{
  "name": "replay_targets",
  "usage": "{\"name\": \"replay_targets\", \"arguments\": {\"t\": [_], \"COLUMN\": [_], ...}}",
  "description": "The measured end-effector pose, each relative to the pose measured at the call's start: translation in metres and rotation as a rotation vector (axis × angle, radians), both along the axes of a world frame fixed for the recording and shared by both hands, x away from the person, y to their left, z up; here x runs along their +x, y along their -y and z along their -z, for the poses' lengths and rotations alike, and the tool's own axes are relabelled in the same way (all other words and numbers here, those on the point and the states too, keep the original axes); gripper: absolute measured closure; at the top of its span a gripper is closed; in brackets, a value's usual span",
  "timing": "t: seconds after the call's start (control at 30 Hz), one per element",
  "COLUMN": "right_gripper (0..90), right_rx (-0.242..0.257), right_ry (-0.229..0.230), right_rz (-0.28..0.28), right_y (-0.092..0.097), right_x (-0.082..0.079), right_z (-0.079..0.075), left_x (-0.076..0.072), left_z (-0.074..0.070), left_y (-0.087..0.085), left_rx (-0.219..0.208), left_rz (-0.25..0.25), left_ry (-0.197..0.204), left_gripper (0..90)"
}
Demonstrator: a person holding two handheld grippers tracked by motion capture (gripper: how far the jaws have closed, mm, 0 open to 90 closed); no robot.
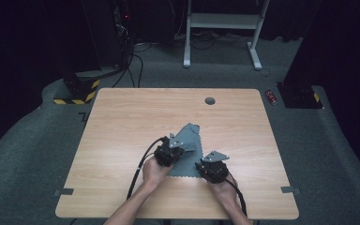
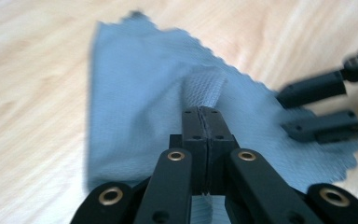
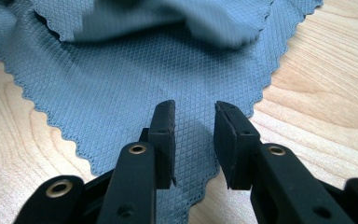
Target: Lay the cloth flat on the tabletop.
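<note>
A grey-blue cloth (image 1: 188, 135) with scalloped edges lies on the wooden table (image 1: 122, 117), partly folded over itself. My left gripper (image 1: 177, 151) is at the cloth's left side. Its jaws (image 2: 203, 112) are shut on a pinched-up fold of the cloth (image 2: 135, 93), which rises from between the pads. My right gripper (image 1: 202, 167) is at the cloth's near right corner. Its jaws (image 3: 193, 109) stand open just above that corner of the cloth (image 3: 121, 70), with fabric under the gap and no pad pressing on it. The right gripper's fingers (image 2: 314, 88) also appear at the right of the left gripper view.
A round cable hole (image 1: 210, 101) sits near the table's far edge. Grey tape strips (image 1: 64, 191) (image 1: 289, 190) mark the near corners. On the floor beyond stand a white desk frame (image 1: 222, 28), a yellow-and-black striped base (image 1: 77, 91) and a small red object (image 1: 272, 97).
</note>
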State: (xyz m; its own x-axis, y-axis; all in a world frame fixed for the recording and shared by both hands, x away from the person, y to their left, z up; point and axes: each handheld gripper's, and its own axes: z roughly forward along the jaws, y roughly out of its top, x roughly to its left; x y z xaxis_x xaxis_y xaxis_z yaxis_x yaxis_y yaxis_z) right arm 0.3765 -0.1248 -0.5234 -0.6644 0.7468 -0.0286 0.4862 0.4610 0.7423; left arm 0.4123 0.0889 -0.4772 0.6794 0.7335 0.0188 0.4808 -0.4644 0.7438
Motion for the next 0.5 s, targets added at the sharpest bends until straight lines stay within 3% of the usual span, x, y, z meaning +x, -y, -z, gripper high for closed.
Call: {"name": "replay_targets", "arguments": {"t": [0.17, 0.2, 0.23, 0.27, 0.33, 0.37, 0.43, 0.47, 0.5], "right_gripper": [68.9, 68.9, 68.9, 68.9, 68.9, 68.9, 68.9, 68.8, 68.8], "right_rx": [0.0, -0.003, -0.004, -0.003, -0.004, -0.004, -0.004, -0.007, -0.007], "right_ry": [0.001, 0.005, 0.005, 0.005, 0.005, 0.005, 0.005, 0.008, 0.008], "right_rz": [-0.001, -0.002, -0.001, -0.001, -0.001, -0.002, -0.001, -0.003, -0.003], "right_y": [0.0, 0.0, 0.0, 0.0, 0.0, 0.0, 0.0, 0.0, 0.0], "right_x": [0.0, 0.0, 0.0, 0.0, 0.0, 0.0, 0.0, 0.0, 0.0], "right_z": [0.0, 0.0, 0.0, 0.0, 0.0, 0.0, 0.0, 0.0, 0.0], "left_x": [0.014, 0.021, 0.021, 0.029, 0.032, 0.038, 0.041, 0.046, 0.046], "left_z": [-0.013, -0.017, -0.017, -0.019, -0.02, -0.02, -0.02, -0.017, -0.017], "left_y": [-0.024, -0.037, -0.037, -0.05, -0.057, -0.067, -0.072, -0.082, -0.082], "left_rx": [-0.042, -0.079, -0.079, -0.104, -0.114, -0.126, -0.12, -0.119, -0.119], "left_rz": [-0.063, -0.104, -0.104, -0.15, -0.169, -0.211, -0.229, -0.274, -0.274], "left_ry": [0.005, 0.004, 0.004, -0.013, -0.016, -0.017, -0.01, -0.007, -0.007], "left_gripper": [89.9, 89.9, 89.9, 89.9, 89.9, 89.9, 89.9, 89.9, 89.8]}}
